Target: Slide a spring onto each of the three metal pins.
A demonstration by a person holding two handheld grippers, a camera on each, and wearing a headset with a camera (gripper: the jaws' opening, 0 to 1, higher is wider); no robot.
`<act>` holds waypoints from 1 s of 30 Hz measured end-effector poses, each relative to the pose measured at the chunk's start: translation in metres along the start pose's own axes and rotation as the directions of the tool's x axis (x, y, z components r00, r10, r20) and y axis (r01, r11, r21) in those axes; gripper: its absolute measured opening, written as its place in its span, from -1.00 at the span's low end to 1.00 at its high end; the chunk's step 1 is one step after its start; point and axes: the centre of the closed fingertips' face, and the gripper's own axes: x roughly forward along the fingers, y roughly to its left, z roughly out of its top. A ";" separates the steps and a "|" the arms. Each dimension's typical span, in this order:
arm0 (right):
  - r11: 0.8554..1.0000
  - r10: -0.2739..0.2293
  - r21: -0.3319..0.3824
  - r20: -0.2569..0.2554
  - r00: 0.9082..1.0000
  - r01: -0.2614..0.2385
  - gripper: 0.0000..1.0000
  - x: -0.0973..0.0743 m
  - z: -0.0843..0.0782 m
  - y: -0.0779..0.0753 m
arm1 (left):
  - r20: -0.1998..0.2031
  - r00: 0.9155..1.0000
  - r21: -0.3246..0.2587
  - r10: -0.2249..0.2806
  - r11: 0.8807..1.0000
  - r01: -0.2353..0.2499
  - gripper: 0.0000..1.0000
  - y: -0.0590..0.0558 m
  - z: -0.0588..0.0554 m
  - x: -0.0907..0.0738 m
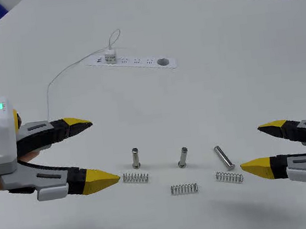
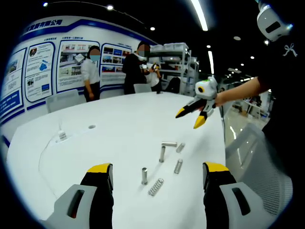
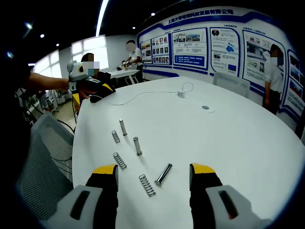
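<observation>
— What carries everything?

— A broad white workbench [image 1: 232,83]. Towards its far edge lies a long white power strip [image 1: 136,61]. A small white plug block [image 1: 110,56] sits in the strip's left end, and a thin white cable [image 1: 55,81] curves away from it towards the bench's left side.

— And the grippers?

— The left gripper [image 1: 104,150] is grey with black jaws and yellow tips. It hangs over the near left part of the bench, jaws spread wide with nothing between them. The right gripper [image 1: 251,147], of the same make, hovers over the near right part, its jaws also well apart and empty. The two point towards each other, with the small parts between them.

— Where are the pins?

— Three short silver metal pins sit in a row near the bench's edge on the person's side. The left pin [image 1: 136,157] stands upright. The middle pin [image 1: 183,157] also stands, leaning slightly. The right pin [image 1: 223,157] lies flat on the bench.

— And the springs?

— Three small silver coil springs all lie flat on the bench, and none is on a pin. The left spring [image 1: 136,178] lies just beside the left pin's foot, close to the left gripper's lower tip. The middle spring [image 1: 184,188] lies nearer the edge than the middle pin and apart from it. The right spring [image 1: 229,177] lies just beside the lying pin, near the right gripper's lower tip.
</observation>
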 end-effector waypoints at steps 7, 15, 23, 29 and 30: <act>1.000 -0.025 0.001 0.000 1.000 0.025 0.15 0.010 0.002 -0.008 | 0.001 1.000 -0.002 0.003 1.000 -0.003 0.57 0.002 0.001 -0.001; 1.000 -0.030 0.006 -0.008 1.000 0.030 0.08 0.024 0.002 -0.009 | 0.003 1.000 -0.002 0.011 1.000 -0.011 0.56 0.003 0.003 -0.007; 0.999 -0.040 0.011 -0.034 0.999 0.040 -0.01 0.030 -0.006 -0.012 | 0.008 1.000 -0.008 0.016 1.000 -0.016 0.56 0.001 0.004 -0.006; 0.999 -0.039 0.028 -0.063 0.997 0.041 -0.07 0.037 -0.016 -0.013 | 0.010 1.000 -0.007 0.018 1.000 -0.018 0.55 -0.001 0.005 -0.005; 0.999 -0.037 0.033 -0.066 0.997 0.039 -0.08 0.039 -0.018 -0.013 | 0.016 1.000 -0.009 0.023 1.000 -0.023 0.55 -0.001 0.006 -0.005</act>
